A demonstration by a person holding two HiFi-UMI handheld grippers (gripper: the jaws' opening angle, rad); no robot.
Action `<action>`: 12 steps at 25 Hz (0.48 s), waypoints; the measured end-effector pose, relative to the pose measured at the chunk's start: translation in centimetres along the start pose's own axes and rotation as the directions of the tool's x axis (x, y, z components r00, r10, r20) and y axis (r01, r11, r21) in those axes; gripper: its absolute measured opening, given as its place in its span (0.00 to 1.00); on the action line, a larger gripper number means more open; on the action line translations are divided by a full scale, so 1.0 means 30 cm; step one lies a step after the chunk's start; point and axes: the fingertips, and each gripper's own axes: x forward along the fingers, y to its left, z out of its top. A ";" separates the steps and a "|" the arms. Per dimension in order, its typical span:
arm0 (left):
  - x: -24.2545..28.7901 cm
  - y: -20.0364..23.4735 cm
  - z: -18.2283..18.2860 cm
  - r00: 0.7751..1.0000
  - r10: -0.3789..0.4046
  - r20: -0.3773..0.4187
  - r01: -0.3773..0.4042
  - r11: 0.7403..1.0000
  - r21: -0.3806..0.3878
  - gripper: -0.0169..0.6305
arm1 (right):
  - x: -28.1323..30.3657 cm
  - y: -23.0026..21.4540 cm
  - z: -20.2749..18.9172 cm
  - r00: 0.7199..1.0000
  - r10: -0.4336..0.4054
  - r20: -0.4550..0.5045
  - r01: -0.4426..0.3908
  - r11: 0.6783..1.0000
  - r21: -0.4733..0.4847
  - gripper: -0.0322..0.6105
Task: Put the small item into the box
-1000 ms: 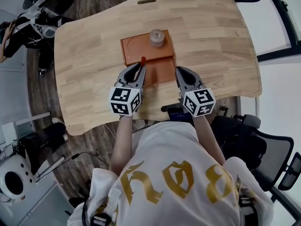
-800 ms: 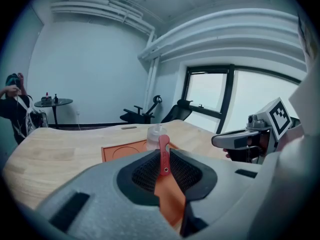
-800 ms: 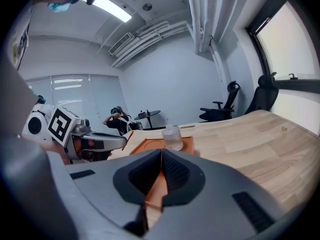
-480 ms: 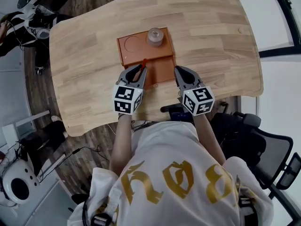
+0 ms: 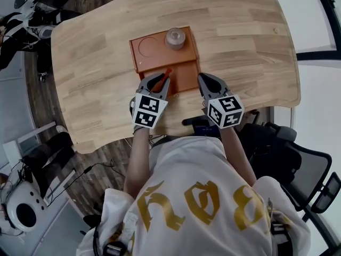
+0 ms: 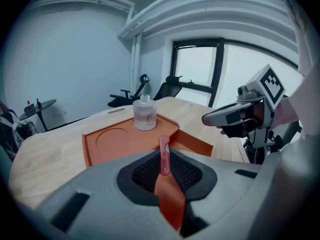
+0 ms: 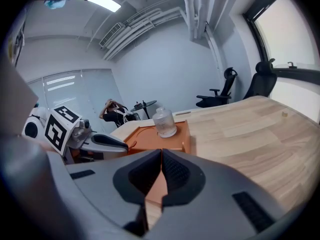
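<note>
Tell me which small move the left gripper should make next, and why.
Probably lower the left gripper a little toward the orange box. Its jaws are shut on the small red item, which appears over the box, not yet inside.

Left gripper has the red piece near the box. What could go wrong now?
The red piece is pinched by one end in the left gripper, so it may slip early. It hangs close to the near edge of the box and could land outside. Overshooting might knock the bottle.
</note>
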 end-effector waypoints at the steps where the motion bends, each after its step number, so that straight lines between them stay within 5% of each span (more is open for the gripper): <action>1: 0.008 0.000 -0.006 1.000 -0.005 -0.009 0.005 1.000 0.005 0.12 | 0.005 -0.004 -0.005 1.000 -0.002 -0.004 0.002 1.000 0.004 0.07; 12: 0.087 0.005 -0.098 0.990 -0.039 -0.135 0.037 0.999 -0.018 0.12 | 0.033 -0.063 -0.047 0.998 -0.044 -0.053 0.047 0.998 0.048 0.07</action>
